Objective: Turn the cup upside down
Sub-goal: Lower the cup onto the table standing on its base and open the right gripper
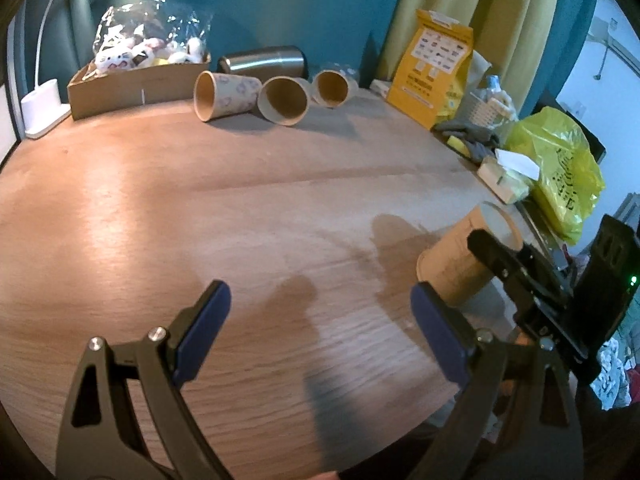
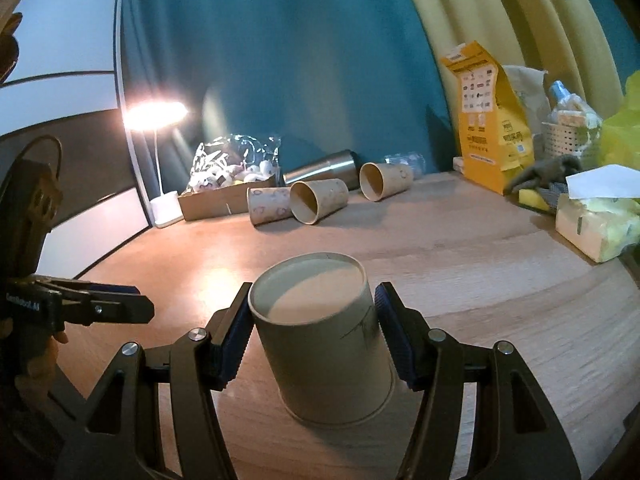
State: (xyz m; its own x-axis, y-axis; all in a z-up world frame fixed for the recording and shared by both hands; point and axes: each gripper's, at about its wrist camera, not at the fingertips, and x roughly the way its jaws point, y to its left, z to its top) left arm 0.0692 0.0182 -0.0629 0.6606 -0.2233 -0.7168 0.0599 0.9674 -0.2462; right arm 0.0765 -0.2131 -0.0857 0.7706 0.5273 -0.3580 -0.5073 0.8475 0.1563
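Note:
A tan paper cup [image 2: 324,344] stands upside down on the wooden table [image 2: 460,248], rim down and base up. My right gripper [image 2: 314,338] is around it, a blue pad on each side, with small gaps showing between pads and cup wall. In the left wrist view the same cup [image 1: 460,256] stands at the right, with the right gripper [image 1: 500,264] over it. My left gripper [image 1: 320,328] is wide open and empty above bare table, left of the cup.
Three paper cups [image 1: 228,96] lie on their sides at the back, by a steel tumbler [image 1: 264,60] and a cardboard tray [image 1: 132,84] of toys. A yellow bag [image 1: 434,64], tissue box [image 2: 596,220] and basket [image 2: 568,136] line the right edge. A lamp [image 2: 160,116] stands back left.

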